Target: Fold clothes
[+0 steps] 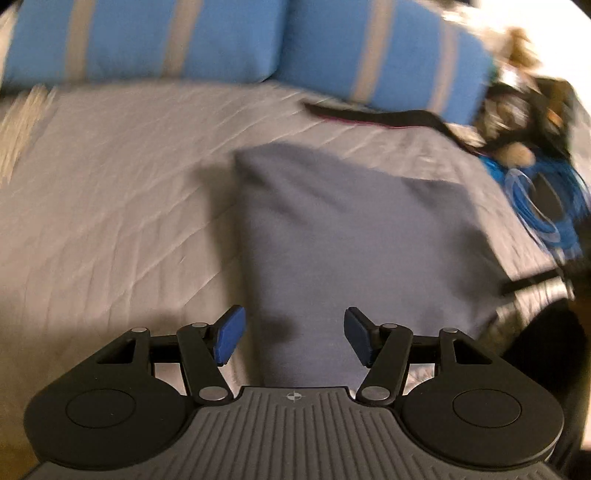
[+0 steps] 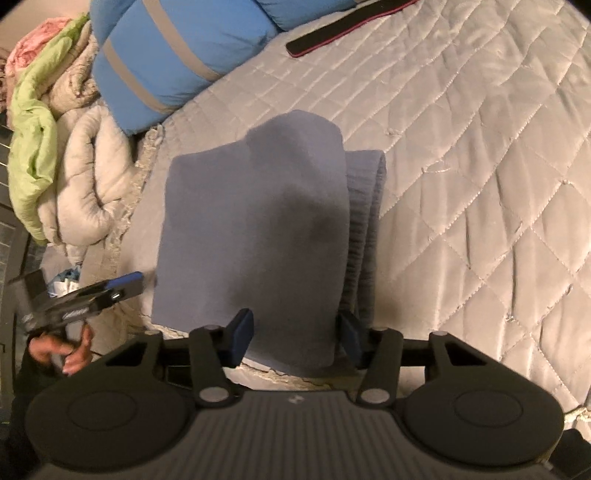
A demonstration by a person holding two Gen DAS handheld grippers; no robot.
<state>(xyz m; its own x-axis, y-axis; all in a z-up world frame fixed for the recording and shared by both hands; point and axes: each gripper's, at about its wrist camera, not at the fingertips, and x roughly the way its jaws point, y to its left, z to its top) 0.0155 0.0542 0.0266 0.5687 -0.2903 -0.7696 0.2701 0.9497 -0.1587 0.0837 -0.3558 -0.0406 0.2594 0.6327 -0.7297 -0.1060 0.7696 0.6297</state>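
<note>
A folded grey-blue garment [image 1: 351, 240] lies on the quilted pale bed cover [image 1: 110, 184]. In the left wrist view my left gripper [image 1: 293, 339] hovers open over the garment's near left edge, with nothing between its blue pads. In the right wrist view a raised fold of the garment [image 2: 258, 221] runs up between the jaws of my right gripper [image 2: 295, 339], and both pads press on the cloth. A ribbed edge of the garment [image 2: 365, 221] shows at its right side. The left gripper [image 2: 122, 284] and the hand [image 2: 62, 350] holding it appear at the left of that view, beside the garment.
Two blue pillows with grey stripes [image 1: 147, 40] [image 2: 166, 59] lie at the head of the bed cover [image 2: 480, 184]. A black strap [image 1: 388, 118] [image 2: 343, 26] lies near them. A blue cable coil [image 1: 535, 206] and clutter sit at the right. Rumpled green and beige blankets [image 2: 85, 177] are heaped beside the bed.
</note>
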